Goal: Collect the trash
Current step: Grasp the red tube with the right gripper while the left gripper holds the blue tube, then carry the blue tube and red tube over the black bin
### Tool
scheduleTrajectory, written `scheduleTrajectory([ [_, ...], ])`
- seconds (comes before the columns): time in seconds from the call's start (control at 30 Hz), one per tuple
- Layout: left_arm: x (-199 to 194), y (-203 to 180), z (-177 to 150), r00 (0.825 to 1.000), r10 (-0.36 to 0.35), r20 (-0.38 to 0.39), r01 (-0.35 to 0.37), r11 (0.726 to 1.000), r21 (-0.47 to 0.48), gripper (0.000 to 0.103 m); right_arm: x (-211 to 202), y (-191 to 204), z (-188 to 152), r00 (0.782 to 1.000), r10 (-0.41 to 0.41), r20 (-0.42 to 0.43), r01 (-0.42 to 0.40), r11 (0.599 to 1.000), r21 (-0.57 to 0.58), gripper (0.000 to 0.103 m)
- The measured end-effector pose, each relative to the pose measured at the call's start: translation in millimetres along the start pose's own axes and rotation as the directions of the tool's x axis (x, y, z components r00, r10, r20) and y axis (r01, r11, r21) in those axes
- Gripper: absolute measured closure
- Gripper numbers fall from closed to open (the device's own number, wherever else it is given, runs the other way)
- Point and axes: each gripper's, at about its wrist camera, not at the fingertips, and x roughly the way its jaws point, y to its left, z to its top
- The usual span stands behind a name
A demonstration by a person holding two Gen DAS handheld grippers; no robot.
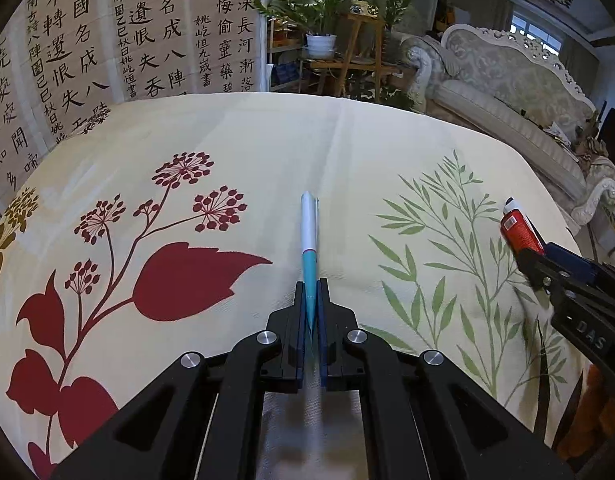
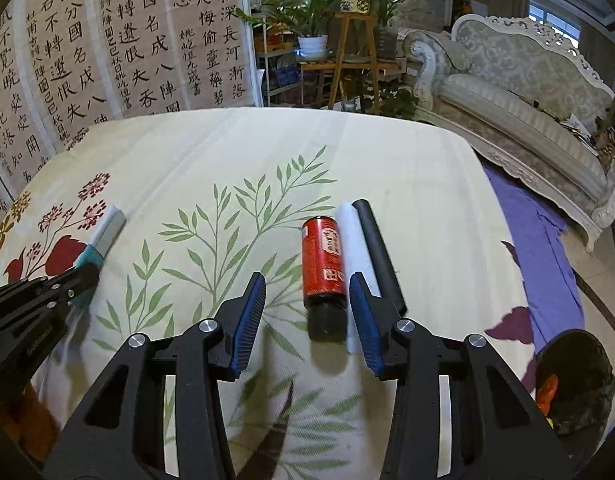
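A floral tablecloth (image 1: 347,140) covers the tabletop; calligraphy panels (image 1: 107,40) and a sofa (image 1: 507,92) stand behind. Left gripper (image 1: 311,300) clamps a flat teal-and-white wrapper (image 1: 309,232). Right gripper (image 2: 307,300), jaws apart, has a red bottle (image 2: 321,260) between them.

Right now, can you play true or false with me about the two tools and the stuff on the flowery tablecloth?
1. The left tool is squeezing a flat teal and white packet. True.
2. The right tool is shut tight on nothing. False: its jaws stand apart, with the red bottle lying between them, not pinched.
3. The red bottle stands upright. False: it lies on its side on the tablecloth.
4. A white strip and a black stick lie right beside the bottle. True.
5. The tablecloth is plain blue. False: it is cream with red flowers and green leaves.
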Motion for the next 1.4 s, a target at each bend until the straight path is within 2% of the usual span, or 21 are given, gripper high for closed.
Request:
scheduleTrajectory([
  [0.43, 1.0, 5.2, 2.4, 1.0, -0.017, 0.003, 0.017, 1.0, -0.01, 0.097, 21.7, 8.1, 11.0, 0.999, 0.014, -0.05, -0.014, 1.0, -0.001, 0.061],
  [0.5, 1.1, 5.6, 2.5, 1.0, -0.018, 0.003, 0.018, 1.0, -0.01, 0.097, 24.1, 10.1, 13.7, 0.999, 0.008, -0.052, -0.009, 1.0, -0.006, 0.064],
  [0.63, 1.3, 5.3, 2.7, 1.0, -0.021, 0.003, 0.021, 1.0, -0.012, 0.097, 25.6, 14.4, 14.9, 0.999, -0.009, -0.053, 0.007, 0.999, -0.031, 0.08],
  [0.9, 1.1, 2.9, 1.9, 1.0, -0.017, 0.005, 0.017, 1.0, -0.008, 0.097, 18.9, 18.7, 7.1, 0.999, -0.007, -0.049, 0.005, 0.999, -0.045, 0.08],
  [1.2, -1.3, 9.9, 2.1, 0.997, -0.073, 0.002, 0.073, 0.996, -0.054, 0.097, -2.8, 22.0, -13.9, 0.999, 0.013, -0.037, -0.014, 1.0, -0.025, 0.08],
  [1.4, -12.5, 8.0, -8.1, 0.997, -0.079, 0.001, 0.079, 0.995, -0.053, 0.097, -22.7, 21.2, -32.5, 0.999, 0.026, -0.022, -0.027, 1.0, -0.014, 0.08],
])
